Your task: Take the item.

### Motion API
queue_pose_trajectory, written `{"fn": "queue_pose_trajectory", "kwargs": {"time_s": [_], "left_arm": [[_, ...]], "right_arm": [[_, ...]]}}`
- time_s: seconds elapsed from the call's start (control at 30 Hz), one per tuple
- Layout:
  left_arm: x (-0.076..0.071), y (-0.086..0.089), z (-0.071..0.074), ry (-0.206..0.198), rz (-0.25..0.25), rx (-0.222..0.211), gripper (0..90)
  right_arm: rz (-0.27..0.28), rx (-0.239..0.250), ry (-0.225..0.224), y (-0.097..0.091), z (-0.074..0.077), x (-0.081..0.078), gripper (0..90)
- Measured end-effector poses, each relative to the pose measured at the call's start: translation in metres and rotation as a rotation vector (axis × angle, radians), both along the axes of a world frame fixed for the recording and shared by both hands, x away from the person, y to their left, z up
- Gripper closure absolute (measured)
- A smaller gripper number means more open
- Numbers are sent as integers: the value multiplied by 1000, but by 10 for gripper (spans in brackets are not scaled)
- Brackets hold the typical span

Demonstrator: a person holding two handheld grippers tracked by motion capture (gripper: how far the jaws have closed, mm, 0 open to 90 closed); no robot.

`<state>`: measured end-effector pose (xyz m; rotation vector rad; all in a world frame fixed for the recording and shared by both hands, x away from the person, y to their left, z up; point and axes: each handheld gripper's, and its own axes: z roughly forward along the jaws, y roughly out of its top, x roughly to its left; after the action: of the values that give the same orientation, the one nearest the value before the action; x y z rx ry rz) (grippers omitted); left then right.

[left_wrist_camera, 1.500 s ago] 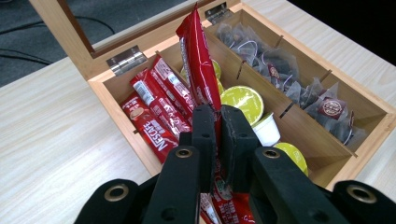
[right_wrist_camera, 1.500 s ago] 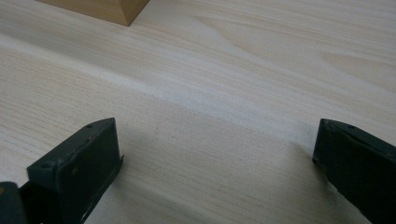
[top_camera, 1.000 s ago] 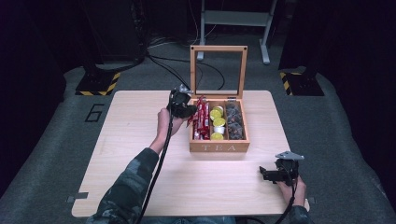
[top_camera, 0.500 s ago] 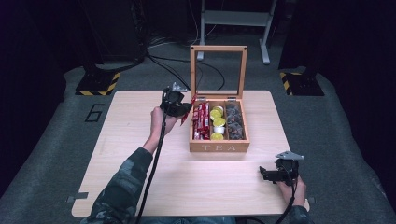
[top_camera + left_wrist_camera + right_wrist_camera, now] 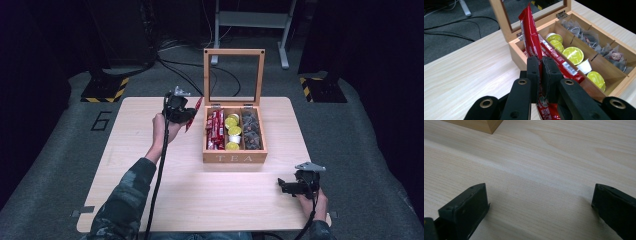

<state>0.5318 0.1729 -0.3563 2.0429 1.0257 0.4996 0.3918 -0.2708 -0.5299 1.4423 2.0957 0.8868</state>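
Two grippers show in the high view: the left gripper (image 5: 187, 114), left of centre, pinches a red packet (image 5: 194, 114) beside the wooden box (image 5: 234, 158); the right gripper (image 5: 285, 186) sits lower right. Left gripper view: jaws clamp the packet's (image 5: 532, 40) middle at centre frame. Right gripper view: jaws spread wide over bare table (image 5: 554, 170).

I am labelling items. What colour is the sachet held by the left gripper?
Red, with small white print. The sachet shows best in the left gripper view, clamped by the left gripper.

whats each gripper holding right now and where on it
The left gripper is shut on a red sachet, pinching it partway up its length. The right gripper is open over the table, holding nothing.
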Motion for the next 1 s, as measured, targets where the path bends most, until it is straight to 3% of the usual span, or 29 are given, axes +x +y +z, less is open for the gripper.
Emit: {"fn": "queue_pose_trajectory", "kwargs": {"time_s": [0.4, 0.67, 1.0], "left_arm": [[2, 23, 1, 2, 34, 3, 842], [3, 39, 1, 2, 63, -18, 842], [4, 63, -7, 12, 107, -9, 842]], "right_arm": [[0, 0, 0, 0, 0, 0, 0], [0, 0, 0, 0, 0, 0, 0], [-1, 0, 0, 0, 0, 0, 0]]}}
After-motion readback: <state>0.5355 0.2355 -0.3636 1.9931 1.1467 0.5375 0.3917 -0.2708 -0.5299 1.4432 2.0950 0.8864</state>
